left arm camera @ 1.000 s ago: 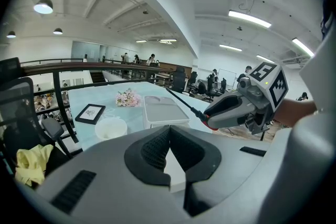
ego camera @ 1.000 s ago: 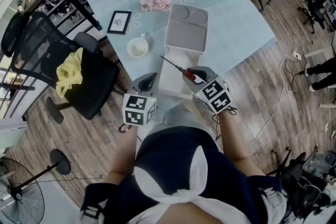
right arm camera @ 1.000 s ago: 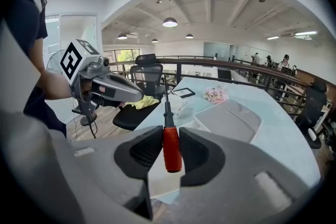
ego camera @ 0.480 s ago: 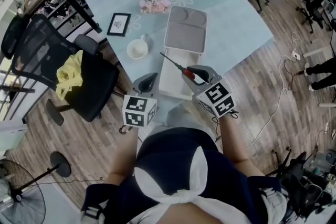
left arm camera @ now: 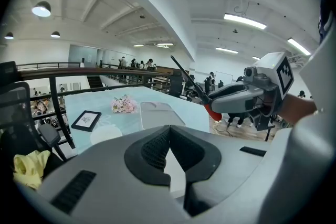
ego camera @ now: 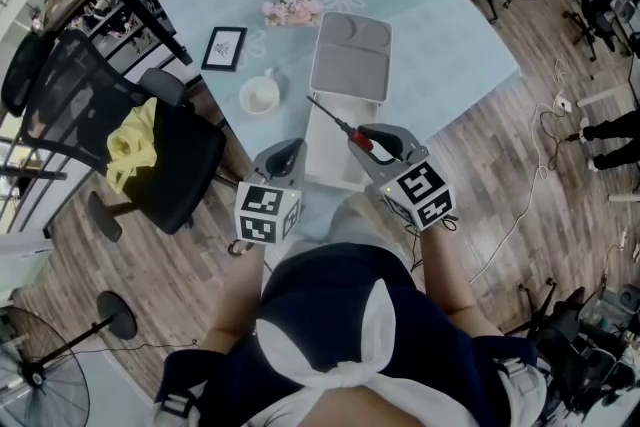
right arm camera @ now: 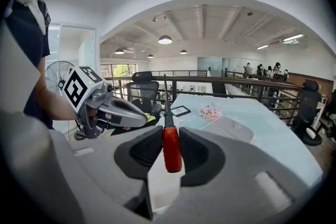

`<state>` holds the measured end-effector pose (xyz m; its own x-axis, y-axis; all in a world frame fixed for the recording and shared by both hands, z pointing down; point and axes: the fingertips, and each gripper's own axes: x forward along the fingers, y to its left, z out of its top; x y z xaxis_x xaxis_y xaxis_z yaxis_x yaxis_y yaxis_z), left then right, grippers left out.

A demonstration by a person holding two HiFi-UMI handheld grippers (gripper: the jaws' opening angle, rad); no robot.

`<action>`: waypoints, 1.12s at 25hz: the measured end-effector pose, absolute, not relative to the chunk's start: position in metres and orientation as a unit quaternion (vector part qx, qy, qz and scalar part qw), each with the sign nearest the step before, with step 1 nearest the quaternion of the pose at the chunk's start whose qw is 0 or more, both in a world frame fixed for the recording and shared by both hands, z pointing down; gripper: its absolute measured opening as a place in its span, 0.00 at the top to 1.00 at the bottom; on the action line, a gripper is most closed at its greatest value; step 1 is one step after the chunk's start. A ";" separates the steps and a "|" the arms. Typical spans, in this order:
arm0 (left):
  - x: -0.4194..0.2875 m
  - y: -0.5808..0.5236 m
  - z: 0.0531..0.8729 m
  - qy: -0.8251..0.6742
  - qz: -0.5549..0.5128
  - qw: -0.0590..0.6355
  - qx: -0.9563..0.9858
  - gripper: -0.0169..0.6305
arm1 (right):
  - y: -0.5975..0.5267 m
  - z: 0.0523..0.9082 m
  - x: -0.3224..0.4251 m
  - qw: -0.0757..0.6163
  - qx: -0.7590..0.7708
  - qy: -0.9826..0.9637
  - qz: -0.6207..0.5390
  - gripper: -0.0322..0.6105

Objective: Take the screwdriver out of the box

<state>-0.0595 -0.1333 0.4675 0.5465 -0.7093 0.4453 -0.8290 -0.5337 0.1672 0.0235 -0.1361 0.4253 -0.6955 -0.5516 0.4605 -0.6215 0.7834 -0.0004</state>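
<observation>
Head view: the right gripper [ego camera: 362, 137] is clamped on the red handle of the screwdriver [ego camera: 338, 121]. The shaft slants up and to the left above the open white box [ego camera: 318, 155]. The tool appears clear of the box's floor, so the lift-out looks nearly done. To finish well, the grip should stay firm, and the tool should travel back along its own slant so the tip does not catch the grey lid [ego camera: 350, 60] beyond the box. The left gripper [ego camera: 287, 153] sits just left of the box, close to the near edge of the table [ego camera: 450, 25]. A white cup [ego camera: 260, 95], a picture frame [ego camera: 225, 43] and flowers [ego camera: 295, 8] crowd the left side. The bare tabletop to the right of the box and lid offers the freer path.

Left gripper view: its jaws meet at the tips with nothing between them. The right gripper crosses the upper right of this view, well apart from them, so the two are unlikely to collide.

Right gripper view: the pads pinch the red handle near its middle, and the shaft points straight ahead between them. The handle's butt end sticks out below the pads. The hold looks centred, so the tool seems unlikely to swing.
</observation>
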 end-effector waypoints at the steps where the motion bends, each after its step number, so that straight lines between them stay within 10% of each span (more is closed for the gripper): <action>1: -0.058 -0.134 0.467 -0.447 0.163 0.181 0.861 0.95 | -0.136 0.424 0.024 0.221 0.320 -0.918 0.077 0.80; 28: -0.034 -0.139 0.458 -0.438 0.150 0.168 0.870 0.95 | -0.135 0.425 0.030 0.201 0.312 -0.925 0.083 0.80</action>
<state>-0.0344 -0.1388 0.4582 0.5716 -0.7116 0.4086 -0.8124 -0.5606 0.1604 0.0300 -0.1347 0.4249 -0.7248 -0.5439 0.4228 -0.6105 0.7915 -0.0285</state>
